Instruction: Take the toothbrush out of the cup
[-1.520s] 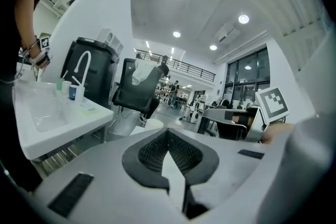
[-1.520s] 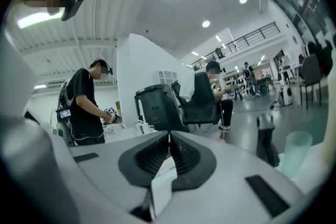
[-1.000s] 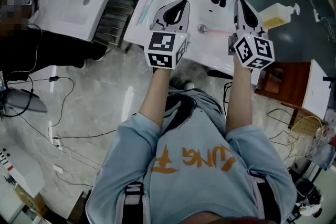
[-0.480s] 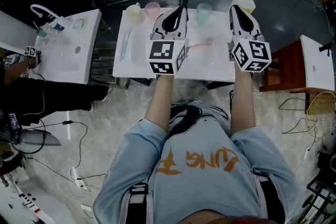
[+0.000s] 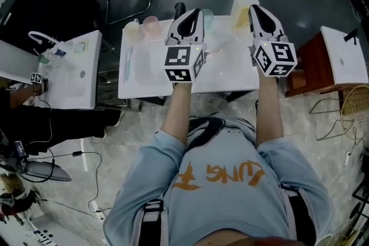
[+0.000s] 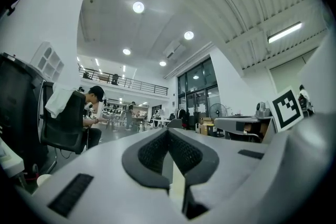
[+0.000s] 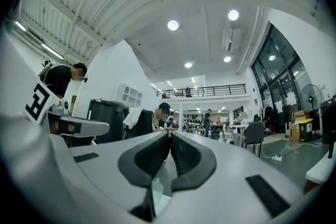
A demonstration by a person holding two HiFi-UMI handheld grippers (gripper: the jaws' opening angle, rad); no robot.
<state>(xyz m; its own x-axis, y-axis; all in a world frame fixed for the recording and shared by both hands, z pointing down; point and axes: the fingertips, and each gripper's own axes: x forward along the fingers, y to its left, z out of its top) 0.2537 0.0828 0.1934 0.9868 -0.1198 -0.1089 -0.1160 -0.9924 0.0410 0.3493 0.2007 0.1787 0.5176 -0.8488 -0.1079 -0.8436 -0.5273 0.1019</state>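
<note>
My left claw (image 5: 194, 12) and right claw (image 5: 254, 9) hung shut, empty; pink toothbrush (image 5: 214, 52) lay on the tabletop (image 5: 230, 75), outside the cups (image 5: 151, 25), so I minded those.

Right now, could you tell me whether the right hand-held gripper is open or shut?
Shut. In its own view the right hand-held gripper has its dark pads meeting at the tips, with nothing between them.
</note>
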